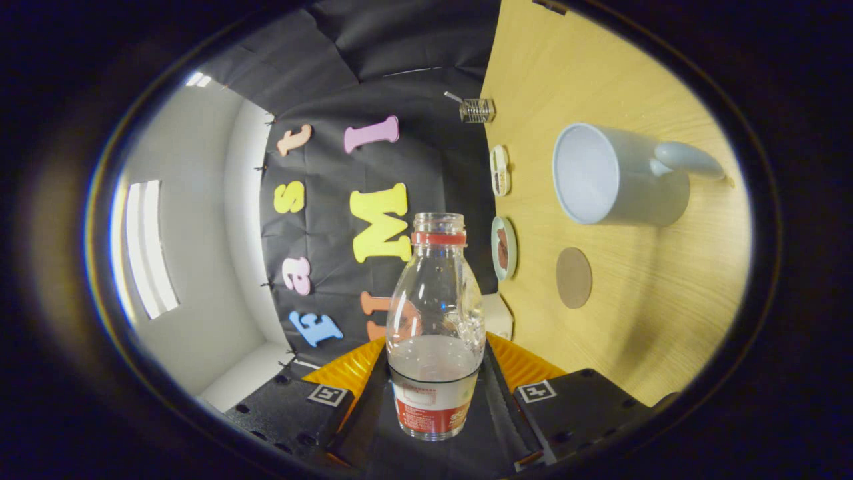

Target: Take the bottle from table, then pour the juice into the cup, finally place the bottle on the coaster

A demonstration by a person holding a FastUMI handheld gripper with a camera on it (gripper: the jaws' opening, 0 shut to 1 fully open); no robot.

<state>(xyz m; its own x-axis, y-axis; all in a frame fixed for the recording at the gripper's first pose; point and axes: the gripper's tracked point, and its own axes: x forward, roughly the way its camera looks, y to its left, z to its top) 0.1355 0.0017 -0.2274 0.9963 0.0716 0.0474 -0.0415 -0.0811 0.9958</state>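
Two fingers [360,373] of the gripper [436,393] press on the lower body of a clear bottle [436,320], one on each side, so the bottle is pinched between them and lifted off the worktop [640,313]. The whole view is rolled on its side, with the wooden worktop standing as a wall beside the bottle, so the bottle lies roughly level above it. The bottle has no cap, a red ring sits under its open mouth, a red and white label wraps its base, and a small amount of pale liquid rests in its lower part near the fingers. Its neck reaches forward, beyond the fingertips. On the worktop, ahead of the gripper and off to the side of the bottle, stands a white cup [616,175] with its handle turned away from the bottle and its open mouth facing the camera; the inside looks empty. Between the cup and the gripper lies a round brown coaster [574,277], flat on the wood and apart from the cup. Along the worktop's far edge, near the cloth wall, sit two small round dishes [504,247] and, farther on, a little clear glass container [477,110] with a stick in it.
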